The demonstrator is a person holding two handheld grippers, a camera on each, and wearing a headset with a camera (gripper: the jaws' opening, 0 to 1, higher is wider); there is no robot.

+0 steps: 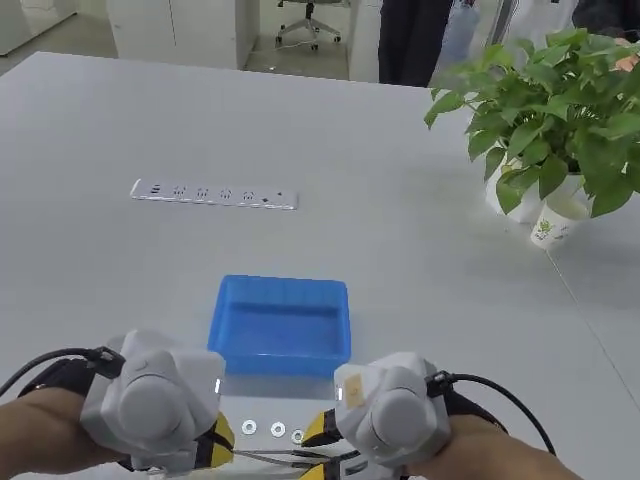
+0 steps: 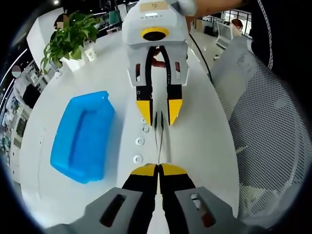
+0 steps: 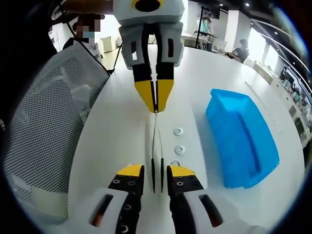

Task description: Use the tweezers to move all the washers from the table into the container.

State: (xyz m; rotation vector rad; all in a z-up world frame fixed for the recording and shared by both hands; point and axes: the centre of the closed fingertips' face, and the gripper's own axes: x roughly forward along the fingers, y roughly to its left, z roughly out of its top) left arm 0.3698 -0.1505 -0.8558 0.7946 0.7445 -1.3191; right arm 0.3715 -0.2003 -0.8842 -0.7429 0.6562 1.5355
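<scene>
Left gripper (image 2: 158, 169): yellow tips pressed together on one end of the thin metal tweezers (image 2: 158, 148). That is the end where the two arms run into a single line.

Right gripper (image 3: 155, 171): jaws spread. The tweezers' two separate arms sit in the gap between the pads, and from the right gripper view I'd say neither pad is touching them.

The tweezers lie level, bridged between the two grippers and parallel to the near long wall of the blue rectangular plastic container (image 1: 280, 360).

Small flat metal washers (image 3: 179, 148): I count three. They sit in a row on the white table (image 1: 420, 280), between the container's near wall and the tweezers, just beside the tweezers. I see none inside the container, so the task looks barely begun.

My read of the step is a handover, with the right gripper about to take the squeezing grip. How to do it well:
- Centre both arms between the right pads before closing. If the grip is off-centre the tweezers will twist.
- Close gently, just enough to seat the arms without shutting the tips.
- Keep the left pinch on until the right grip is firm. The tweezers are thin and springy and could flick out.
- I can't tell which way the tips point, so check that before reaching for the washer nearest the container.
</scene>
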